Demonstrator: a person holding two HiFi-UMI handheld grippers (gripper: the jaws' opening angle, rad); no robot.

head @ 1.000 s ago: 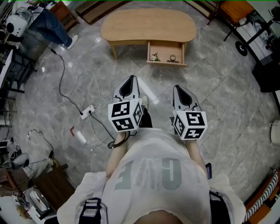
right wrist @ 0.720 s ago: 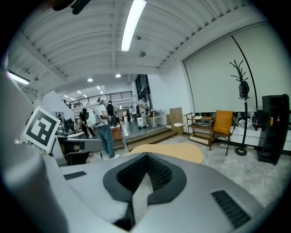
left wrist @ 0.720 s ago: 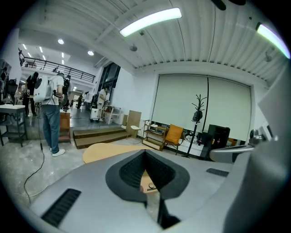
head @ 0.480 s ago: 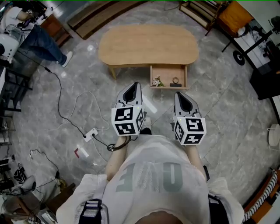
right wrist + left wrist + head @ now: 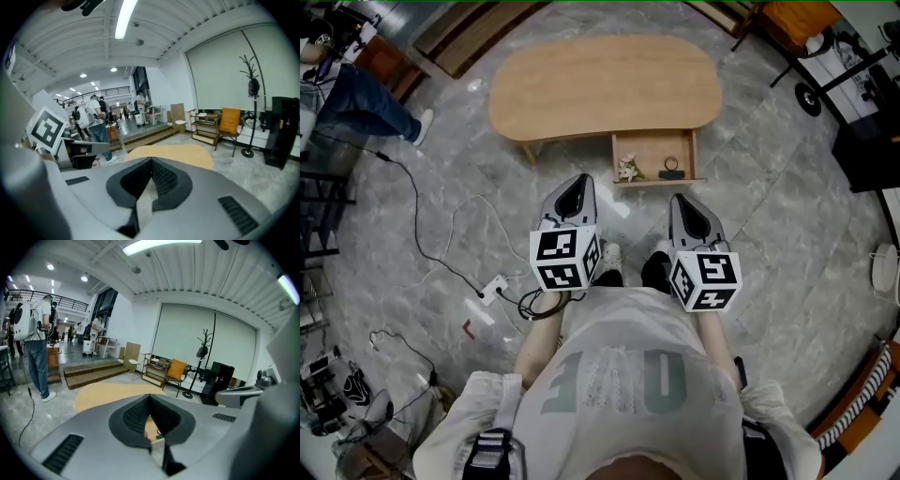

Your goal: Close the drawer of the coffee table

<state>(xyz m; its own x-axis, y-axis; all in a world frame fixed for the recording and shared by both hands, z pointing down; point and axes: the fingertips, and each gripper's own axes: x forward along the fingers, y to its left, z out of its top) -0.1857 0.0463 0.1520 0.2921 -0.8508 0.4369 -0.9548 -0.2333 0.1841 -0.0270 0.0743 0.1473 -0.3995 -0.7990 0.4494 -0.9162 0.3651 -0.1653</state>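
Observation:
The oval wooden coffee table (image 5: pixel 605 89) stands ahead on the marble floor. Its drawer (image 5: pixel 656 157) is pulled out toward me on the right side. Inside lie a small pale flower-like piece (image 5: pixel 627 170) and a dark ring-shaped piece (image 5: pixel 671 167). My left gripper (image 5: pixel 573 190) is shut and empty, a short way before the drawer and to its left. My right gripper (image 5: pixel 683 203) is also shut and empty, just short of the drawer's front edge. In the left gripper view the tabletop (image 5: pixel 108 394) shows beyond the left gripper (image 5: pixel 150 397). The right gripper (image 5: pixel 151 160) likewise has the tabletop (image 5: pixel 183 153) beyond it.
A white power strip (image 5: pixel 494 287) and loose cables lie on the floor to my left. A person in jeans (image 5: pixel 356 94) stands at the far left. An orange chair (image 5: pixel 787 19) and a black cabinet (image 5: pixel 867 150) stand at the right.
Both grippers have been carried forward toward the table, which now sits nearer and lower in the head view. The drawer stays pulled out and both grippers stay shut.

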